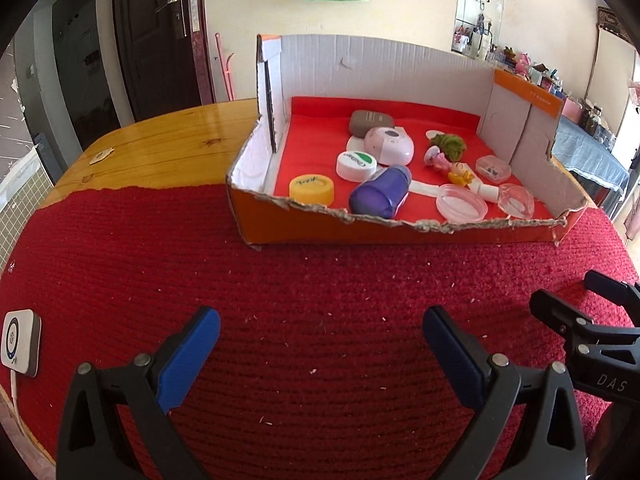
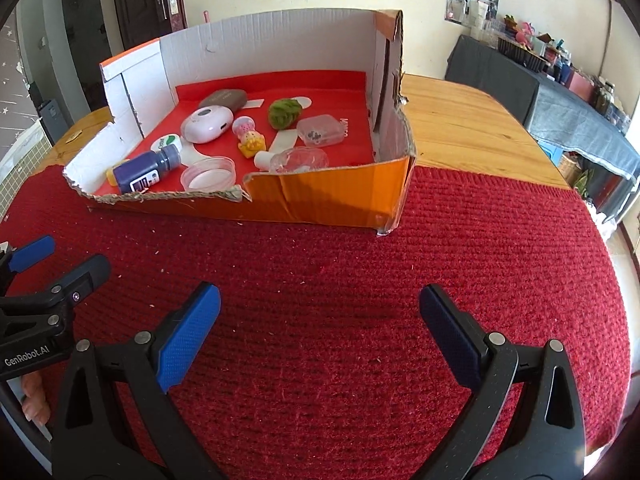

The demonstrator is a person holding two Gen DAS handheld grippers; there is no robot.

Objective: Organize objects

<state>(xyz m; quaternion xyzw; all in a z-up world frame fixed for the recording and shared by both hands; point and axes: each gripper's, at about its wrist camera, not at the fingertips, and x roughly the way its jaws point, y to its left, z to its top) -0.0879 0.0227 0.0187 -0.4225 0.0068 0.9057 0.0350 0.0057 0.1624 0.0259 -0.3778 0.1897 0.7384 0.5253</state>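
An orange cardboard box with a red lining stands on the red knitted mat; it also shows in the right wrist view. Inside lie a purple bottle, a yellow cap, a white cap, a pink case, a grey case, a green fuzzy ball, small toys and clear containers. My left gripper is open and empty over the mat, in front of the box. My right gripper is open and empty beside it.
A white square device with a cable lies at the mat's left edge. A small tag lies on the bare wooden table. A dark door stands behind, and a cluttered counter is at the right.
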